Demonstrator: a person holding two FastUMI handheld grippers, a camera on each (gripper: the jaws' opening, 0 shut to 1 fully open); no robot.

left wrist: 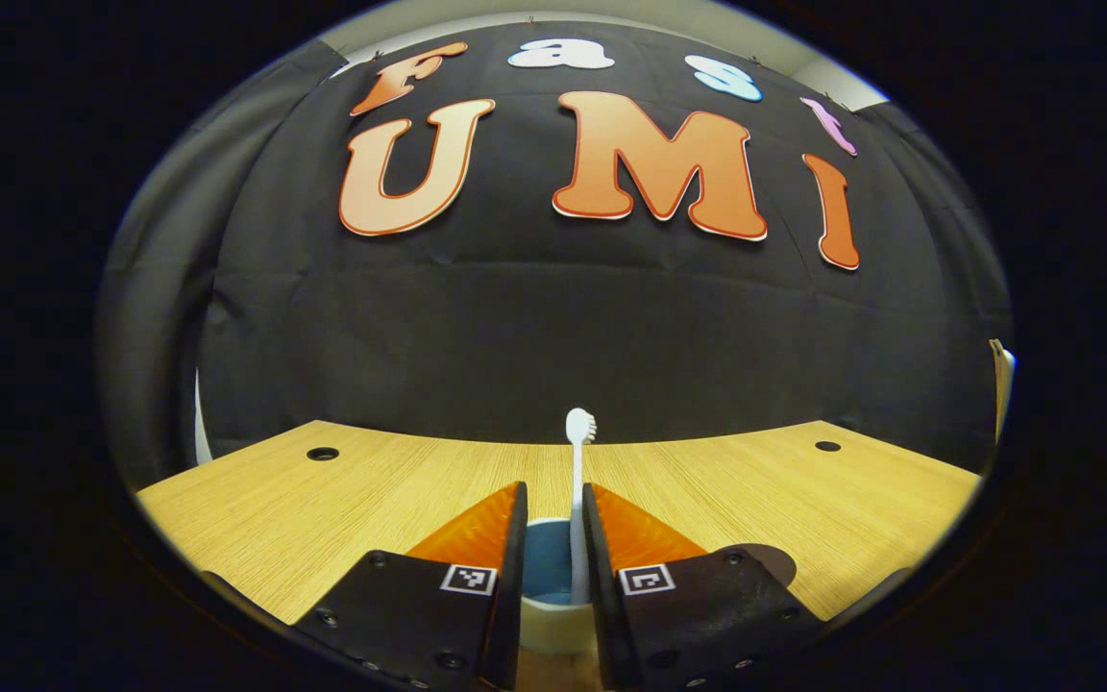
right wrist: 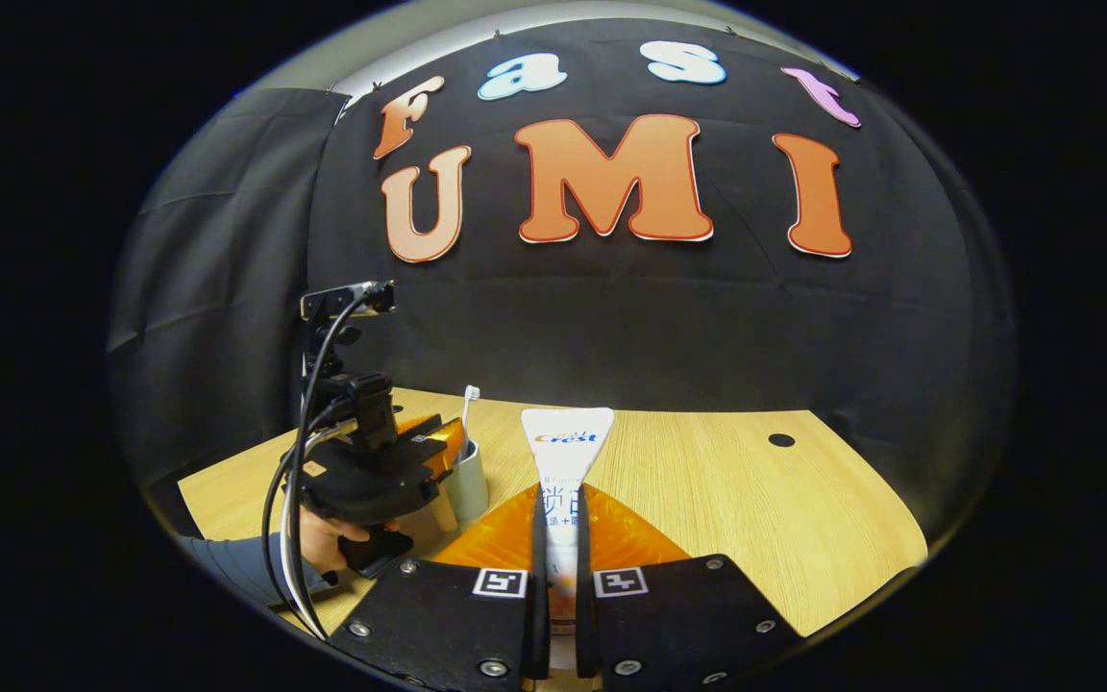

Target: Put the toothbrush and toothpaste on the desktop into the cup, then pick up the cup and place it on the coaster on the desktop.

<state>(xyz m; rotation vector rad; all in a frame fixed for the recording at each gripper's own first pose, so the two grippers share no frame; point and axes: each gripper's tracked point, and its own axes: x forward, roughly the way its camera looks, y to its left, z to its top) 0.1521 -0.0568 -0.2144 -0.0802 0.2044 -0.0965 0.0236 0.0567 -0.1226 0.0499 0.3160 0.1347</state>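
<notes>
Our right tool (right wrist: pixel 553 577) grips the paste (right wrist: pixel 565 461) upright (ready to drop in); left tool (left wrist: pixel 553 557) stands open around the cup (left wrist: pixel 548 577), brush (left wrist: pixel 578 481) inside

The surface (left wrist: pixel 707 481) is evenly and brightly lit from above, with only soft shadows cast. Straight edges are bent strongly toward the rims by the fisheye lens. Both views are rendered sharp, darkening at the borders.
</notes>
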